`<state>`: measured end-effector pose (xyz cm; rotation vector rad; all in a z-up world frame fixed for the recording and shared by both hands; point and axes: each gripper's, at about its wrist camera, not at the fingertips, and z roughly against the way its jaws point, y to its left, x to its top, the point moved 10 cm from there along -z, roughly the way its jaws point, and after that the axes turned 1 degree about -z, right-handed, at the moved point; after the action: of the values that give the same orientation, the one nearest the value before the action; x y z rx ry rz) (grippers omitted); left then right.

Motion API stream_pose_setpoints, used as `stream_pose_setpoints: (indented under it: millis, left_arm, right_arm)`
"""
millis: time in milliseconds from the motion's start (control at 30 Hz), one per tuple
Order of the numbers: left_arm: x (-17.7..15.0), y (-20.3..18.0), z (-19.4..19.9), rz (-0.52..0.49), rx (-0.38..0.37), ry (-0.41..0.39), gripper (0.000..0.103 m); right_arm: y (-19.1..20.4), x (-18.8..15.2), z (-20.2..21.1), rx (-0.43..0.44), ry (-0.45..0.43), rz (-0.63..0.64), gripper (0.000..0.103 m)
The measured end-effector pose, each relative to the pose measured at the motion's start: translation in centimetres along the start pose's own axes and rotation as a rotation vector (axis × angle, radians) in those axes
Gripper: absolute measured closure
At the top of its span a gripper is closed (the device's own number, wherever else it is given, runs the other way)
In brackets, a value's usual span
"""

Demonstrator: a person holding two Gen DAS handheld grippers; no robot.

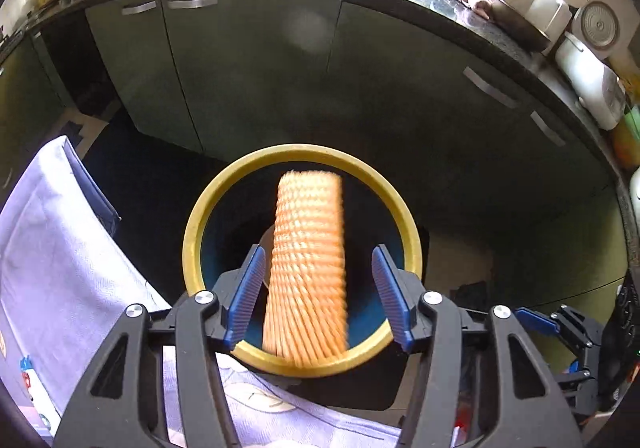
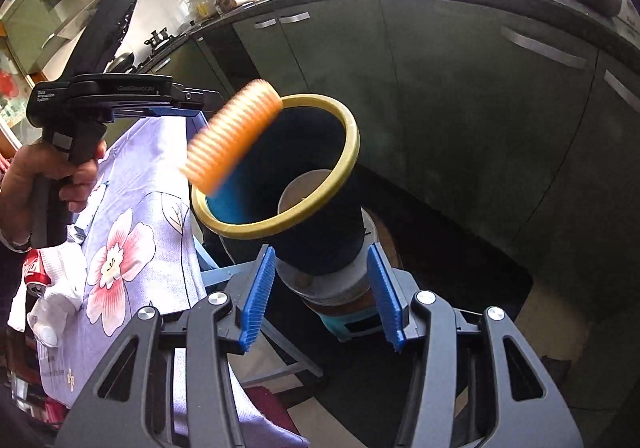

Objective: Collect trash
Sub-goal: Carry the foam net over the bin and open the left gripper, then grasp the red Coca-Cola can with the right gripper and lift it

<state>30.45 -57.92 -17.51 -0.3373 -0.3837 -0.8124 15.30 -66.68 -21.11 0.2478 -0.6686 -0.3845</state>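
our left gripper (image 1: 318, 290) stands spread, its pads clear of the blurred orange ribbed packet (image 1: 306, 268) above the yellow-rimmed bin (image 1: 192, 232). our right gripper (image 2: 322, 294) is spread too, around the bin's base without pressing it. a red "coca-cola" can (image 2: 34, 276) lies on the floral cloth (image 2: 136, 232).

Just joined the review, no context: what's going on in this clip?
A person is collecting trash with two handheld grippers. The left gripper is open, and an orange ribbed object, motion-blurred, sits in the air at the rim of a yellow-rimmed bin. A paper cup already lies inside. The right gripper is open below the bin. A red can and crumpled white paper remain on the floral cloth.
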Motion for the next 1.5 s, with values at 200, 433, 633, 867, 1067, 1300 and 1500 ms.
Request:
stream_pose_setpoints:
  millis: [200,433,633,867,1067,1300,1500]
  left_arm:
    - [-2.6,1.5,7.6,0.011,0.002,-0.123,0.04]
    - [-11.4,5.5,20.0,0.088,0.039,-0.329,0.026]
    - [-21.1,10.9,27.8,0.196,0.166,-0.409,0.024]
    - [-32.2,18.6,34.2,0.398,0.3,-0.499,0.021]
    - [-38.3,22.4,36.3,0.515,0.382,-0.522,0.02]
    - [-40.6,23.4,36.3,0.526,0.397,-0.517,0.019]
    - [-41.2,23.1,36.0,0.491,0.396,-0.515,0.017]
  right_arm:
    - [2.1,-0.5,-0.7,0.036,0.011,0.033,0.055]
    - [8.1,-0.8,-1.2,0.091,0.033,0.131,0.054]
    - [18.2,-2.0,-1.5,0.186,0.067,0.334,0.049]
    - [30.6,-4.5,-2.0,0.365,0.162,0.505,0.047]
    - [42.4,-6.5,-0.9,0.527,0.214,0.614,0.029]
    - [50.8,-7.5,-3.1,0.498,0.332,0.724,0.016]
    - [51.4,-8.8,-6.8,0.405,0.52,0.706,0.017]
